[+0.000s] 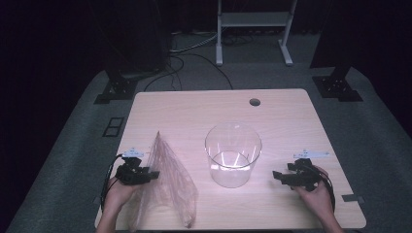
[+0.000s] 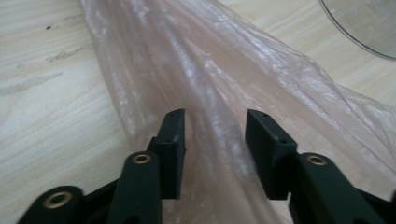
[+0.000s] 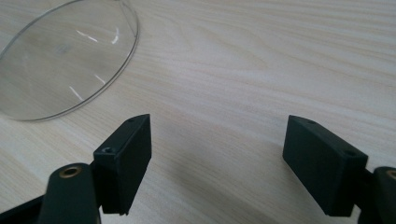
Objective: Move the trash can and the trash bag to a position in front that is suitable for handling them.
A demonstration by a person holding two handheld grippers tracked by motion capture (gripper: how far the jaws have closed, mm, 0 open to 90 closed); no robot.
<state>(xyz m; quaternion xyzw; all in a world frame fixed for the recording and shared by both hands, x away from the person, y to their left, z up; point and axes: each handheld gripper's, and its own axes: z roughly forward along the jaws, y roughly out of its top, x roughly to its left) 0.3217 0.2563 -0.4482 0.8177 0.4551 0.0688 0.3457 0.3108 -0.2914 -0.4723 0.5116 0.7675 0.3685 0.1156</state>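
While the high view places the left gripper (image 1: 151, 174) at the pink plastic bag's (image 1: 167, 187) left edge, its own view shows more — jaws parted astride a ridge of film (not pinching). Right gripper (image 1: 275, 175) gapes wide over bare desk (image 1: 282, 121) beside the clear tub (image 1: 233, 154).

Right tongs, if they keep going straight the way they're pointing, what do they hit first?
Probably the clear tub. The right tongs, open and empty, point left across bare table toward it. In the right gripper view the tub sits off to the left, so they might just graze it.
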